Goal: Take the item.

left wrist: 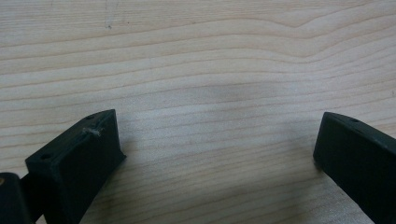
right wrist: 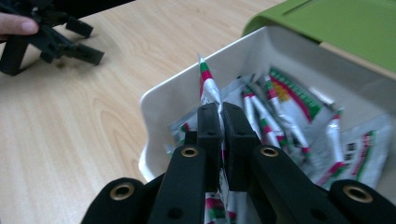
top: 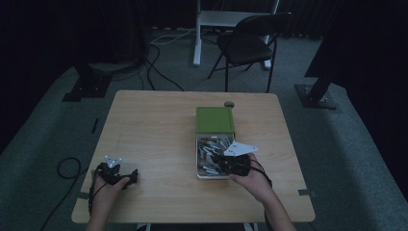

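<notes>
A white box (top: 197,159) (right wrist: 154,100) with a green lid (top: 214,119) (right wrist: 336,23) slid back holds several silver sachets with red and green print (right wrist: 299,116). My right gripper (right wrist: 221,108) (top: 222,160) hangs over the box's near end, shut on one sachet (right wrist: 206,81) that sticks up between the pads. My left gripper (left wrist: 217,149) (top: 133,175) rests on the bare wood at the table's near left, jaws wide apart with nothing between them.
The light wooden table (top: 154,125) has bare room left of the box and behind it. A small round fitting (top: 229,104) sits at the far edge. A black chair (top: 250,43) and cables (top: 163,72) lie beyond on the grey floor.
</notes>
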